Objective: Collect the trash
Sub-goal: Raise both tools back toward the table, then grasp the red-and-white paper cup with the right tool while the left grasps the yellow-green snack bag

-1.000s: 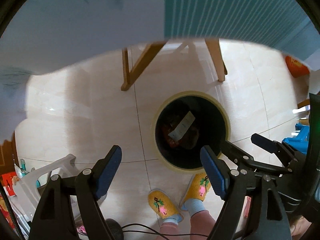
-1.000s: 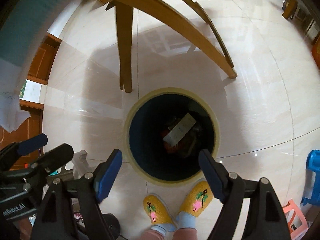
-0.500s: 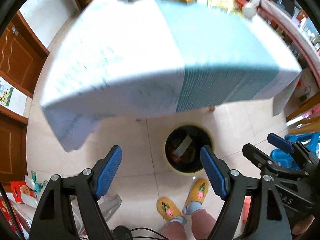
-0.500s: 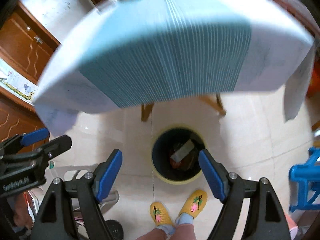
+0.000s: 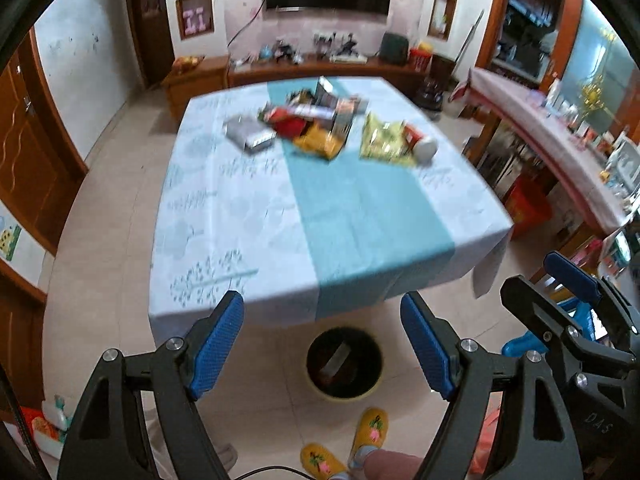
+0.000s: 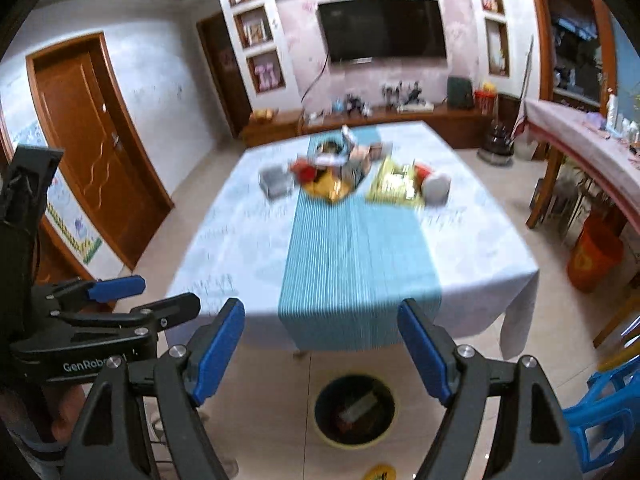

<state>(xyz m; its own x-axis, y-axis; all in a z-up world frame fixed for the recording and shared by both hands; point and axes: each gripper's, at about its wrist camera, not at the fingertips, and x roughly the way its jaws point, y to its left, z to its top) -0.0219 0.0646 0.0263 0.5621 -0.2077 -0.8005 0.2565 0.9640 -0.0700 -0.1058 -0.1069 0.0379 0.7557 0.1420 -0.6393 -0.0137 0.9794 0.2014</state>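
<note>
A table under a white cloth (image 5: pixel 224 216) with a teal runner fills the middle of both views. Trash lies in a pile at its far side: a grey box (image 5: pixel 250 134), a yellow wrapper (image 5: pixel 318 142), a yellow-green bag (image 5: pixel 384 140) and a red-and-white cup (image 5: pixel 420 146). The same pile (image 6: pixel 340 180) looks blurred in the right wrist view. On the floor below the near edge stands a round bin (image 5: pixel 344 364) (image 6: pixel 355 410) with scraps inside. My left gripper (image 5: pixel 322 344) and right gripper (image 6: pixel 320 340) hang open and empty, high above the bin. Each shows at the other view's edge.
A person's feet in yellow slippers (image 5: pixel 370 428) stand next to the bin. A blue plastic chair (image 6: pixel 600 412) and an orange bucket (image 6: pixel 592 256) are on the right. Wooden doors (image 6: pixel 92 140) line the left wall, and a long cluttered counter (image 6: pixel 580 140) runs along the right.
Both grippers have risen from just over the bin to above table height and tilted up. The tabletop and its trash have come into view, and the bin looks smaller.
</note>
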